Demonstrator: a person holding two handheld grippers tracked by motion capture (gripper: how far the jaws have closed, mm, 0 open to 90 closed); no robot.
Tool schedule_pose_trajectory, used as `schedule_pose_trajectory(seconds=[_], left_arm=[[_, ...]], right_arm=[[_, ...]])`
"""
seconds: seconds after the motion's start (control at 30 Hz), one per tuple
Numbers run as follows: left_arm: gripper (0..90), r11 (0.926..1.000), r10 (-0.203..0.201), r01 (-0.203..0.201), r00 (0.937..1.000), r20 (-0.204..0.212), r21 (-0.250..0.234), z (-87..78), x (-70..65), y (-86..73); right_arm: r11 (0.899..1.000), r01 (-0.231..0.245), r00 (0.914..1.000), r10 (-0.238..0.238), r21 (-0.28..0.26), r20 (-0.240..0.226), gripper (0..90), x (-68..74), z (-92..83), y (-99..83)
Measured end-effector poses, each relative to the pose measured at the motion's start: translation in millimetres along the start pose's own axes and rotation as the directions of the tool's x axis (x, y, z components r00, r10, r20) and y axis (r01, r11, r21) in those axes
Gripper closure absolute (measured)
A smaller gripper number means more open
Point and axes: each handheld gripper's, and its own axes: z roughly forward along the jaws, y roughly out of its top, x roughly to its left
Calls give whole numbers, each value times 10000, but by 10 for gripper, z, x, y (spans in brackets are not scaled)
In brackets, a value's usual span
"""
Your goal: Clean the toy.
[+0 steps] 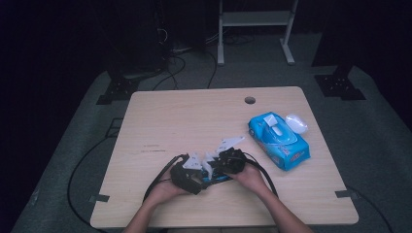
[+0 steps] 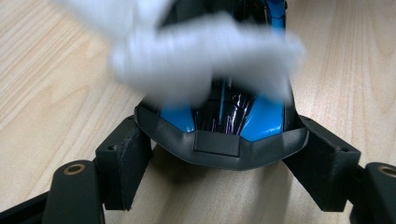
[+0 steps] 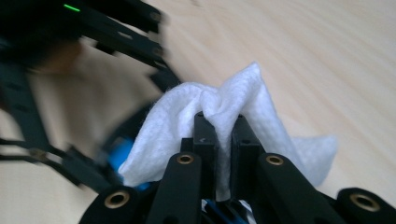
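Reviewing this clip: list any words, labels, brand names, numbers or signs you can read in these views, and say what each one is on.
None can be read.
Blue wet-wipe pack: printed patches on its near side, too small and blurred to make out.
Blue and black toy car held between the left gripper's jaws: no lettering visible.
White wipe pinched in the right gripper: plain.

Table top [image 1: 184, 121]: pale wood-grain laminate, smooth, matt, low sheen.

Toy car [image 2: 219, 126]: hard plastic; blue panels and black centre glossy with sharp highlights; dark grey bumper edge matt.

Wet wipe [image 3: 224, 112]: white non-woven cloth, soft, fuzzy at the edges, matt, creased where pinched.

Left gripper [image 2: 219, 172] and right gripper [image 3: 223, 140]: jaws of matt black plastic, faintly grainy; brass-coloured metal inserts at the pivots.

Wipes pack [image 1: 278, 140]: glossy blue plastic film; white lid of smooth plastic.

Floor [image 1: 379, 145]: grey, matt.
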Motion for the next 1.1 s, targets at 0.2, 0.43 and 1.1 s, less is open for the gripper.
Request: schedule_pose_trajectory(seconds=[0.2, 0.43, 1.1], left_arm=[[255, 10000, -38, 38, 10000, -7, -20, -3, -4, -9], [256, 10000, 67, -67, 10000, -8, 7, -7, 5, -12], [258, 9998, 184, -183, 9998, -12, 69, -6, 7, -8]], right_arm=[[9989, 379, 9992, -375, 270, -142, 832, 61, 52, 49], [9985, -155, 9984, 126, 519, 549, 832, -247, -220, -136], [9992, -373, 9929, 353, 157, 1137, 837, -363, -763, -368]])
